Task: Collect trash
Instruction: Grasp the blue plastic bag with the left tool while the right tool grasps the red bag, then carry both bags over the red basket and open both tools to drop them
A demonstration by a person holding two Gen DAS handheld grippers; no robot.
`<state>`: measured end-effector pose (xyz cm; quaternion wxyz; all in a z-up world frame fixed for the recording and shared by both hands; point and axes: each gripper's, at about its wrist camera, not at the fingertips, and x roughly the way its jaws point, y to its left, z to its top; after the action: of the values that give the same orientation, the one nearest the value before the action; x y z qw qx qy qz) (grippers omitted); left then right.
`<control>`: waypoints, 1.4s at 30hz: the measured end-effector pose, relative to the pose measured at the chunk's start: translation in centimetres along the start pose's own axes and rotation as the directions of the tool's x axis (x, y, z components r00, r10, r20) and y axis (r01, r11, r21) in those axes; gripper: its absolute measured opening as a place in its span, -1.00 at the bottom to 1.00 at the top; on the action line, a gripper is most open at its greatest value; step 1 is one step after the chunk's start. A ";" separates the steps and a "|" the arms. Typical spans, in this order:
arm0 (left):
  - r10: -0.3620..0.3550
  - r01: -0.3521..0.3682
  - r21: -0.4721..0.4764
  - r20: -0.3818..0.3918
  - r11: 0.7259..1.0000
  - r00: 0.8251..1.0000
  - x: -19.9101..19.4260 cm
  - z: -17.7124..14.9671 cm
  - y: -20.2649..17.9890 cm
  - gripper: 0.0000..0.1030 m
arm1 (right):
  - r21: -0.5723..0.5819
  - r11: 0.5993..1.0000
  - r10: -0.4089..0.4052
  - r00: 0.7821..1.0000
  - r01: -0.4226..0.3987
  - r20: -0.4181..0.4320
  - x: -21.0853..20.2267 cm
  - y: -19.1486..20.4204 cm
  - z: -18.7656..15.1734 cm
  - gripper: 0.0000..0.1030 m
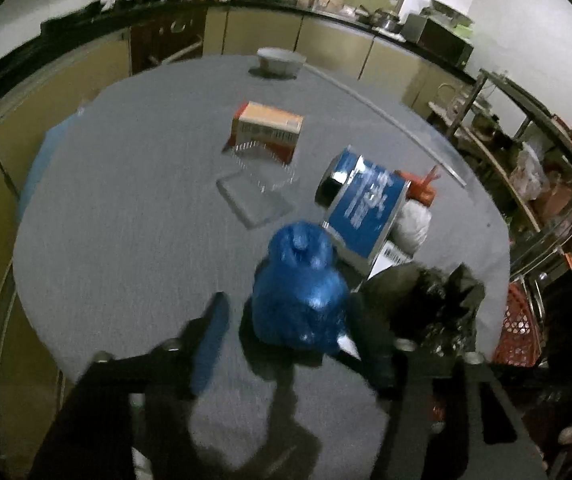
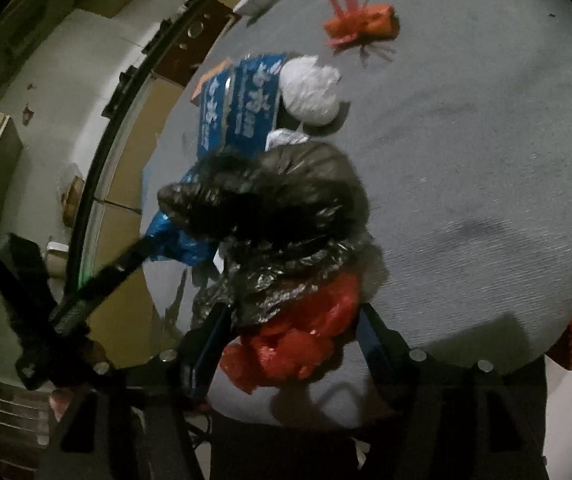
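1. Left gripper (image 1: 286, 328): fingers spread wide either side of the knotted blue plastic bag (image 1: 300, 284) on the round grey table (image 1: 125, 220); contact unclear.
2. Right gripper (image 2: 292, 316): fingers parted, straddling the crumpled red plastic bag (image 2: 294, 344) just below the black plastic bag (image 2: 273, 204); grip undeterminable.
3. The black bag's contents are hidden.

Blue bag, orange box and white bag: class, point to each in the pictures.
Blue bag (image 1: 300, 288): left wrist view, middle of its crinkled body.
Orange box (image 1: 267, 128): left wrist view, its front face.
White bag (image 2: 312, 92): right wrist view, centre of the bundle.
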<state>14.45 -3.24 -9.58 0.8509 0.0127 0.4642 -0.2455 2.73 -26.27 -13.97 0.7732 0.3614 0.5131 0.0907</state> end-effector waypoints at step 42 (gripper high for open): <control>-0.096 0.052 0.215 0.200 0.975 0.975 -8.9 -0.2 -10.0 0.07 | -0.202 0.967 0.226 0.888 -0.155 0.400 -14.1 -2.8 2.7 -0.05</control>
<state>6.01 -8.34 -0.61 0.8791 0.0586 0.3442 -0.3245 -2.02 -36.72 -4.97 0.8797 0.3563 0.2874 0.1285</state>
